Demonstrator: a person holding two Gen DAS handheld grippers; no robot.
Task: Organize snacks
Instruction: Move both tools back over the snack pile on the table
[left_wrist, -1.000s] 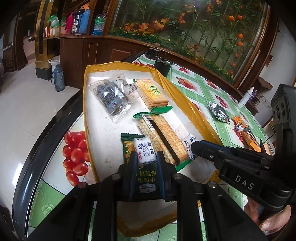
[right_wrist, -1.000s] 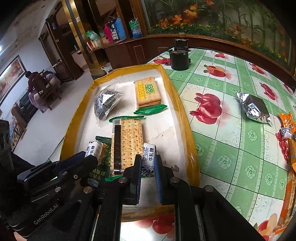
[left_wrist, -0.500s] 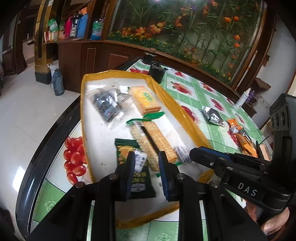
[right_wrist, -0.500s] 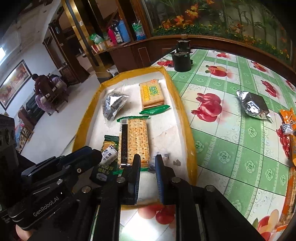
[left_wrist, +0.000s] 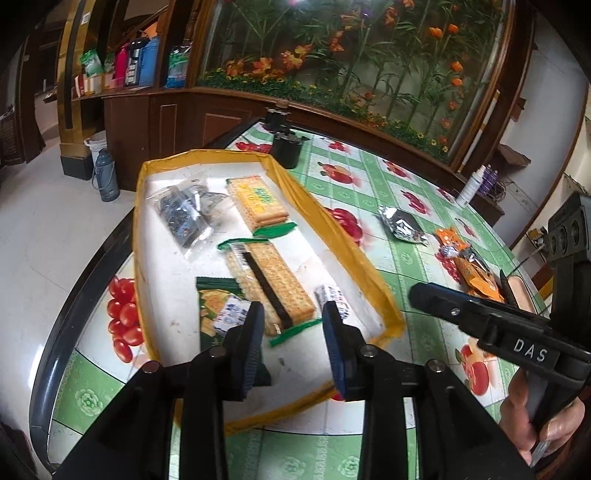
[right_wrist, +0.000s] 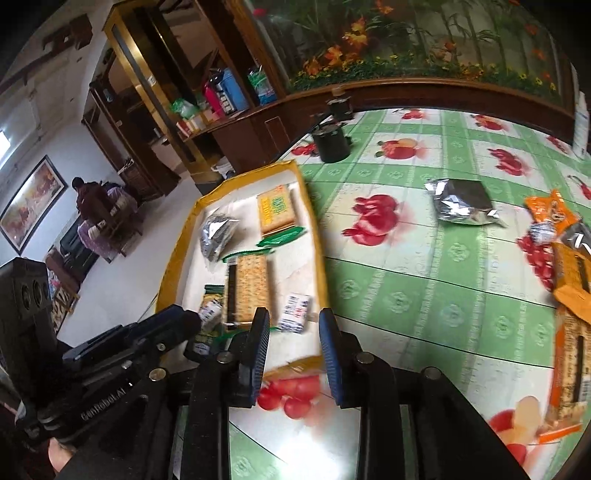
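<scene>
Tray (left_wrist: 147, 229) holds six packets; four or so (blurred) lie outside.

A yellow-rimmed tray (left_wrist: 343, 236) with a white floor sits on a green-and-white checked tablecloth (right_wrist: 424, 280) printed with red fruit. At 2 o'clock lie a silver foil packet (right_wrist: 461, 203) and orange snack wrappers (right_wrist: 554, 214).
</scene>
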